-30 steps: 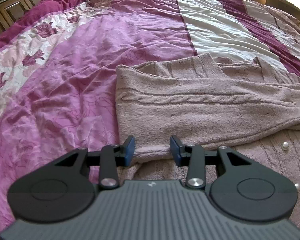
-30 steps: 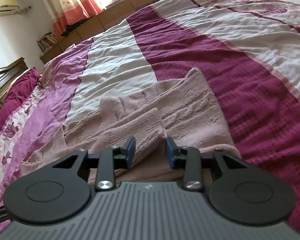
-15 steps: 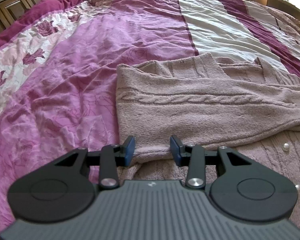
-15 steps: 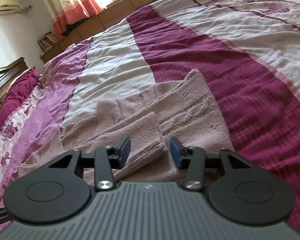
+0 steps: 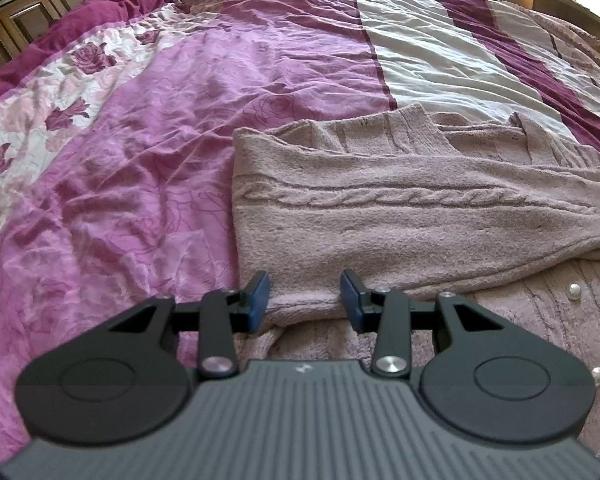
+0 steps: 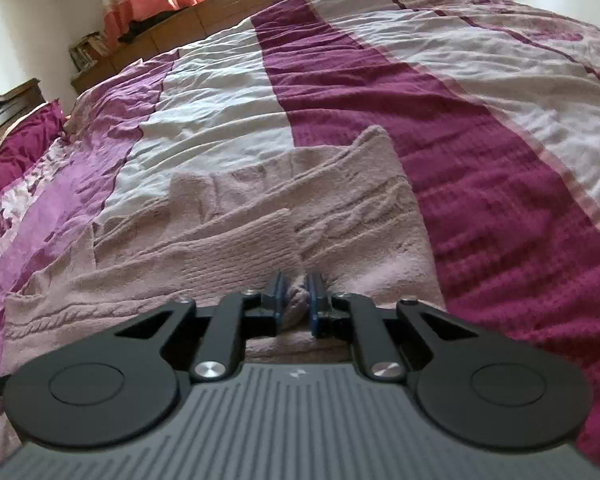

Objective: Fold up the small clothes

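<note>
Stretching away ahead of both grippers is the wide purple, maroon and cream striped quilt [image 5: 228, 92], and on it lies the dusty-pink cable-knit cardigan [image 5: 400, 208], partly folded. The left gripper [image 5: 304, 300] has its blue pads spread either side of a bunched knit edge, contact unclear. The right gripper [image 6: 296, 300] is closing, pinching a fold of knit. Small white pearl buttons [image 5: 575, 291] sit right of the left gripper.

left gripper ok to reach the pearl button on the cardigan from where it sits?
Probably yes. The pearl button lies uncovered on the cardigan, just right of the left gripper, whose pads flank a fold edge; nothing lies between.
</note>
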`<control>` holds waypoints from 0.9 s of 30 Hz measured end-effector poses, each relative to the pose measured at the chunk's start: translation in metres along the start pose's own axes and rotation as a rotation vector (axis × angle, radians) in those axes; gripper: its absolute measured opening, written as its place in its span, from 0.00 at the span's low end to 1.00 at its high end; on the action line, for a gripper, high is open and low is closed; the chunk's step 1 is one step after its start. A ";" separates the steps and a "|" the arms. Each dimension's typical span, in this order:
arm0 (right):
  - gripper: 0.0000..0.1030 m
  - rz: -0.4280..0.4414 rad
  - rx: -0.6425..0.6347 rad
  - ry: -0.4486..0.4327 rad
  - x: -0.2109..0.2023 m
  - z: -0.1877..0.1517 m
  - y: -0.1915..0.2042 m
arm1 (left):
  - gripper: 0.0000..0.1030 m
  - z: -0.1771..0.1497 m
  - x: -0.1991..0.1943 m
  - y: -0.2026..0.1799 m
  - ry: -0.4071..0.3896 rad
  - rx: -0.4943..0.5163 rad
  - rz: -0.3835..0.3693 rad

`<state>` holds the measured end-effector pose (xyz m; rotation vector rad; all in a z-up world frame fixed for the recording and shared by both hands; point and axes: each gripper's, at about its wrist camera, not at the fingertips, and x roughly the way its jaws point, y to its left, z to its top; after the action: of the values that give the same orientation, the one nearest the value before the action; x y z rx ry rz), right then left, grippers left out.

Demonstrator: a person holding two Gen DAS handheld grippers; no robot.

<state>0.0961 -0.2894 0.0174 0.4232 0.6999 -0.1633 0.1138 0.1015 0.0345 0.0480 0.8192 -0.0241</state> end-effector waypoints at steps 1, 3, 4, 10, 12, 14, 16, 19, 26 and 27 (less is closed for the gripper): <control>0.14 0.005 0.009 0.001 -0.001 0.000 -0.001 | 0.40 0.000 -0.001 0.000 0.001 -0.002 -0.001; 0.25 0.017 0.030 0.013 -0.005 0.003 -0.002 | 0.40 0.000 -0.006 0.002 0.003 -0.009 -0.004; 0.36 0.023 0.045 0.019 -0.009 0.005 -0.002 | 0.40 0.001 -0.009 0.003 0.004 -0.011 -0.006; 0.52 0.087 -0.005 0.011 -0.048 0.009 0.006 | 0.41 -0.002 -0.031 0.013 0.030 -0.046 -0.049; 0.52 0.104 -0.033 0.023 -0.060 0.007 0.009 | 0.41 -0.006 -0.039 0.015 0.041 -0.049 -0.056; 0.52 0.123 -0.048 0.039 -0.070 0.003 0.010 | 0.41 -0.011 -0.048 0.016 0.045 -0.041 -0.055; 0.52 0.144 -0.054 0.058 -0.080 -0.001 0.011 | 0.41 -0.016 -0.057 0.017 0.046 -0.036 -0.059; 0.52 0.163 -0.065 0.093 -0.092 -0.010 0.011 | 0.40 -0.024 -0.070 0.019 0.059 -0.031 -0.073; 0.52 0.189 -0.098 0.136 -0.121 -0.031 0.007 | 0.41 -0.044 -0.095 0.024 0.080 -0.047 -0.085; 0.52 0.192 -0.102 0.144 -0.125 -0.034 0.006 | 0.41 -0.047 -0.099 0.024 0.080 -0.047 -0.084</control>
<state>-0.0166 -0.2693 0.0778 0.4041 0.8007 0.0848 0.0129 0.1283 0.0750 -0.0299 0.9012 -0.0826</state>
